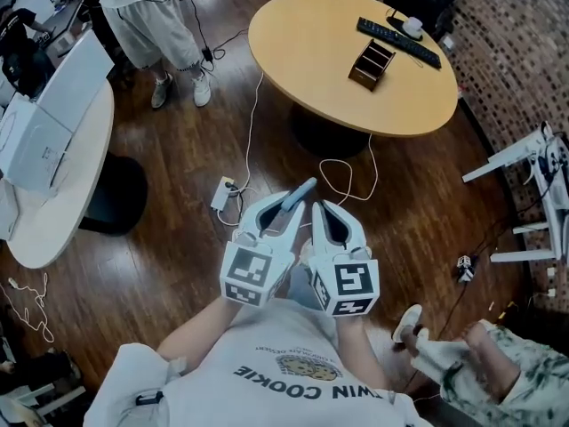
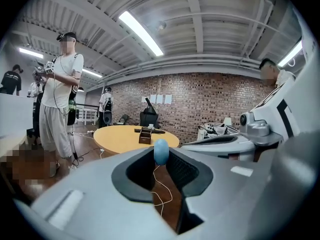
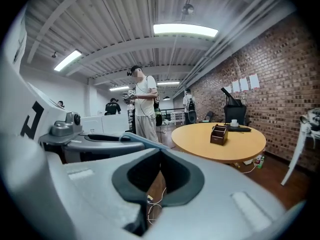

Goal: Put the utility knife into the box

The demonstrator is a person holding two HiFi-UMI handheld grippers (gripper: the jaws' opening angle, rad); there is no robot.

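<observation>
Close in front of my chest, my left gripper [image 1: 283, 213] is shut on a blue-grey utility knife [image 1: 298, 194] whose end sticks out forward past the fingertips. In the left gripper view the knife's rounded blue end [image 2: 161, 151] shows between the jaws. Beside it on the right, my right gripper [image 1: 330, 219] is shut with nothing in it [image 3: 159, 154]. The box [image 1: 371, 63] is a small brown wooden one with compartments. It stands far ahead on the round yellow table [image 1: 311, 43], and also shows in both gripper views [image 2: 145, 134] [image 3: 219, 133].
A black keyboard [image 1: 398, 41] and a white cup [image 1: 412, 26] lie behind the box. A power strip [image 1: 223, 194] and white cables trail over the wooden floor. A person [image 1: 156, 20] stands at the far left near a white table [image 1: 67, 158]. Someone's legs [image 1: 462, 354] are at lower right.
</observation>
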